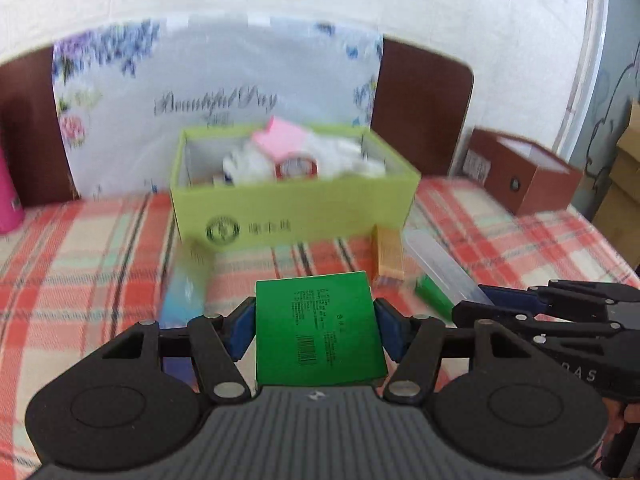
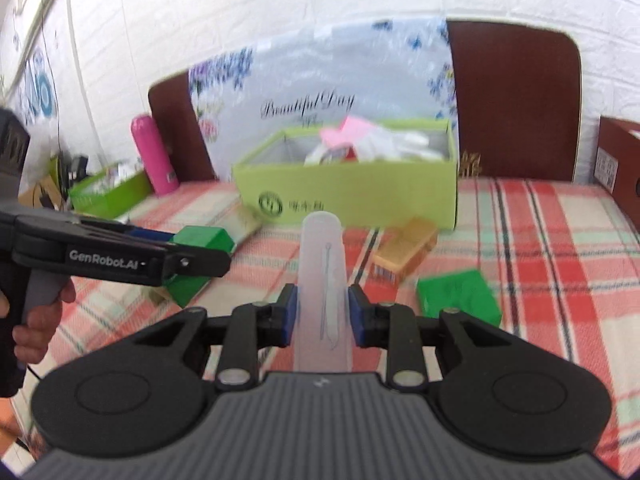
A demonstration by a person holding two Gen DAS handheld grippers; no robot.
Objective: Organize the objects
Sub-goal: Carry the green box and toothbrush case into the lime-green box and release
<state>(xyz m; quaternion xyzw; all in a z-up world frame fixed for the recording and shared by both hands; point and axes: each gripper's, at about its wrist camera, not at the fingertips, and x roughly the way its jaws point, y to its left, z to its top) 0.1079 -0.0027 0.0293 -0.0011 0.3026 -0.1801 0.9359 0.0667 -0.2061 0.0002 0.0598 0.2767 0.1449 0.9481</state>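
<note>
1. The left gripper [image 1: 316, 330] pinches a dark green box [image 1: 318, 328] between its blue pads, one pad against each side, barcode face up. From the right wrist view the same gripper [image 2: 192, 256] comes in from the left edge, carried by a person's hand [image 2: 36, 320], with the green box [image 2: 204, 240] lifted clear of the cloth.
2. The right gripper [image 2: 322, 314] is clamped on a slim, frosted clear plastic case [image 2: 323, 280] that sticks forward past its fingertips. A thin metal tool shows through the case wall.
3. Straight ahead of both grippers sits an open lime-green cardboard box [image 1: 292, 208], already holding white wrapped items, something pink and a red-and-white roll.
4. In front of that box, on the red plaid tablecloth [image 2: 560, 240], lie a gold-orange box [image 2: 404, 252] and a second green box [image 2: 460, 294], near each other but apart.
5. A pink bottle [image 2: 154, 156] stands upright at the far left, beside another shallow green tray [image 2: 108, 192].
6. A brown box [image 1: 524, 172] sits at the far right.
7. Behind everything leans a floral bag [image 1: 216, 92] printed "Beautiful Day", against a dark brown headboard [image 2: 516, 100].
</note>
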